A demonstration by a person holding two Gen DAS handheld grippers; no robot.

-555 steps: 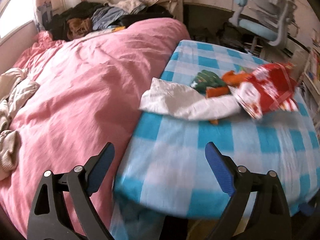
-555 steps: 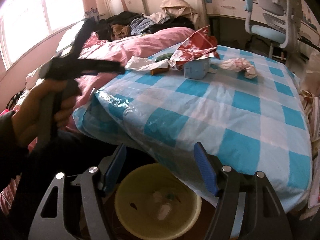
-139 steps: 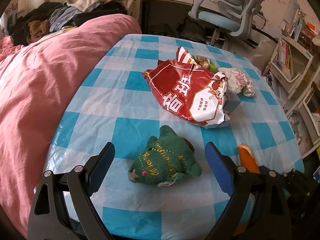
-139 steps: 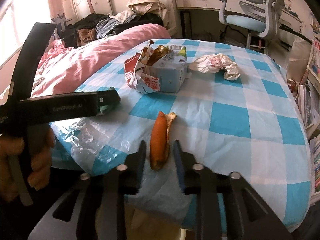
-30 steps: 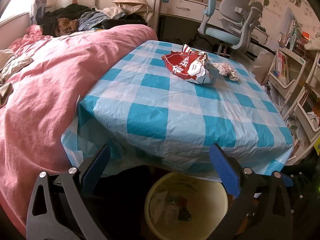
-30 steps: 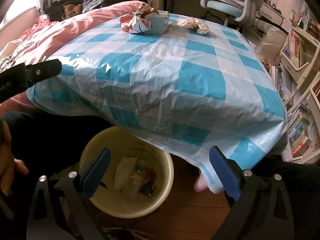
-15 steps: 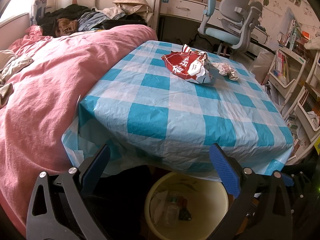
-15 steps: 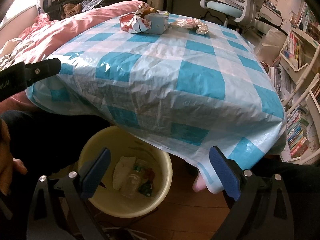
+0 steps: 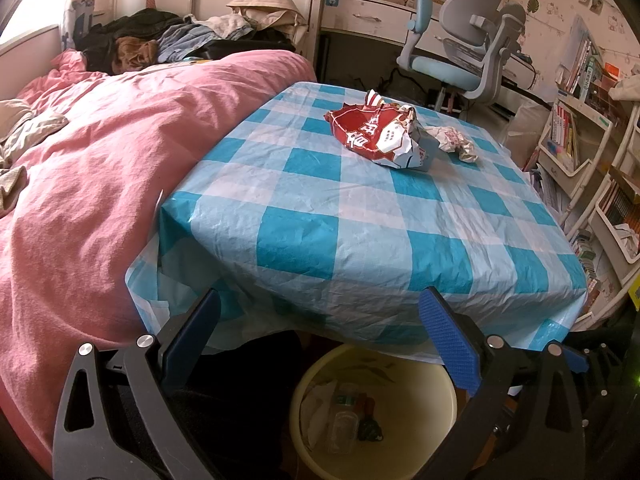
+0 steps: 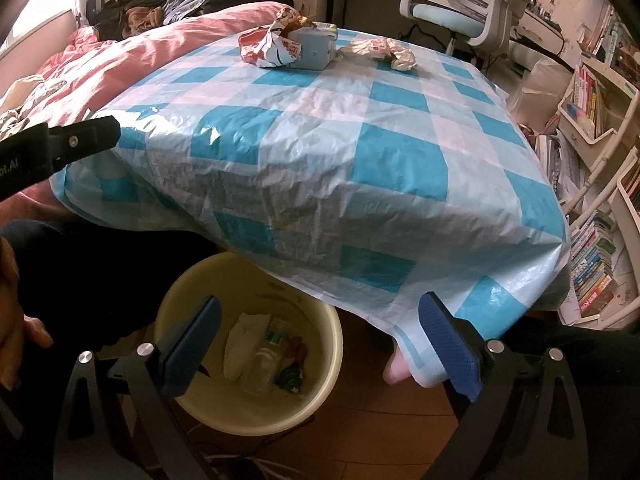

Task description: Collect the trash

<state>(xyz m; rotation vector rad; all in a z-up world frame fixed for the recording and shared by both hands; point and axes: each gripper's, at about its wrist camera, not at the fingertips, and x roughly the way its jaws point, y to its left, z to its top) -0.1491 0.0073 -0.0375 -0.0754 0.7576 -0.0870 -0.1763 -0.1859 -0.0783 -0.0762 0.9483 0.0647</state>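
Bedroom: a bed under a pink duvet (image 9: 100,168) along one side, clothes piled (image 9: 168,40) at its far end, a pale blue and grey desk chair (image 9: 468,52) at the back, shelves of books (image 10: 596,272) on the other side. A table butts against the bed, covered by a blue-and-white checked plastic cloth (image 9: 360,216) that hangs over the near edge. Trash left on the table sits at the far end: a crumpled red snack bag (image 9: 372,134) lying against a small light blue carton (image 10: 316,50), and just beside these a crumpled white wrapper (image 9: 454,142). The near half of the cloth is bare. On the wooden floor under the table's near edge stands a pale yellow bin (image 10: 320,392), partly overhung by the cloth; inside it lie a white crumpled sheet (image 10: 244,344), a clear plastic bottle (image 10: 264,356) and something small and green. Left gripper (image 9: 320,344) held low in front of the table edge above the bin, its blue-padded fingers spread wide, nothing between them. Right gripper (image 10: 320,344) likewise low over the bin, fingers spread wide and empty. In the right wrist view, the left gripper's black body shows at the left edge, with part of the person's hand (image 10: 12,312) below it.
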